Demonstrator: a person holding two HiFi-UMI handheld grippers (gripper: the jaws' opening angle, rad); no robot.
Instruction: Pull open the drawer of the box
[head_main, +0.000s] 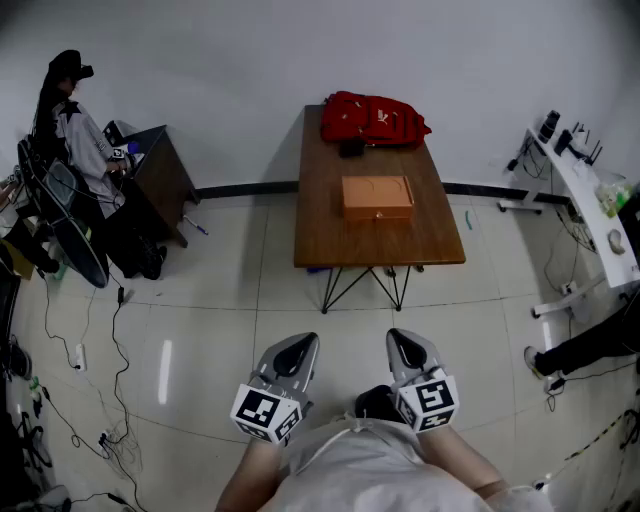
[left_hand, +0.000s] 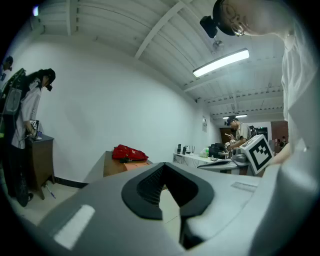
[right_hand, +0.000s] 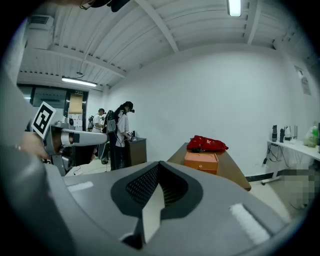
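I am holding the left gripper (head_main: 302, 344) and right gripper (head_main: 401, 339) low by my body, pointing forward, both pinching closed on nothing. The box (head_main: 377, 196) is sitting well ahead on the table (head_main: 320, 235).

Even light from ceiling tubes (left_hand: 221, 62); pale glare streak on floor (head_main: 165, 372); fisheye bending, dark vignette at edges

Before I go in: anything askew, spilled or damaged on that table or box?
Nothing stands out. The orange box sits square on the table, its drawer looks shut, red bag behind it. No spill or damage visible.
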